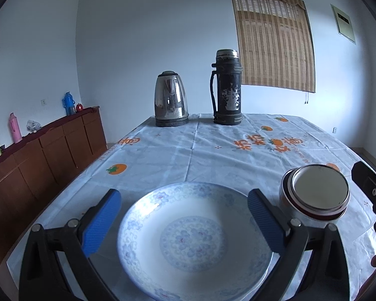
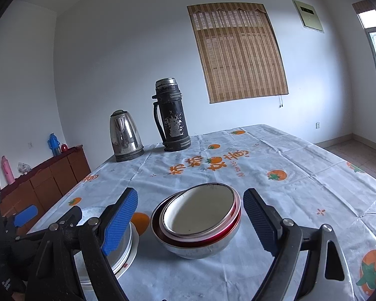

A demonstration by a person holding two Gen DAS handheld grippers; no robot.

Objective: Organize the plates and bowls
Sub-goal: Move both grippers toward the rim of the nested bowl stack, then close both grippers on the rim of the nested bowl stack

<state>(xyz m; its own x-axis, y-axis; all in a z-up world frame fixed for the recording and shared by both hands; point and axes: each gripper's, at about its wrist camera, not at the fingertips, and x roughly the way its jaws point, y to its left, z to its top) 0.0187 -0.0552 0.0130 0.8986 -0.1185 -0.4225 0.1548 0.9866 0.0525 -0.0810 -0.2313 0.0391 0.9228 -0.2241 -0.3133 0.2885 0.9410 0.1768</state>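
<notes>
I see the worktop (image 1: 178,150) under a creased cloth printed with orange fruit; my left hand-held gripper (image 1: 184,222) gapes wide over a round, glossy floral plate (image 1: 193,240) lying flat; my right hand-held gripper (image 2: 190,222) gapes around nested metal bowls (image 2: 196,225), mouths upward, tilted.

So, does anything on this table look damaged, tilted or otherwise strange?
Two things. The tall black thermos flask at the far end has paint worn off in large patches, showing bare metal. The nested metal bowls sit unevenly: the inner white-lined bowl is tilted, not level. Nothing looks spilled.
</notes>
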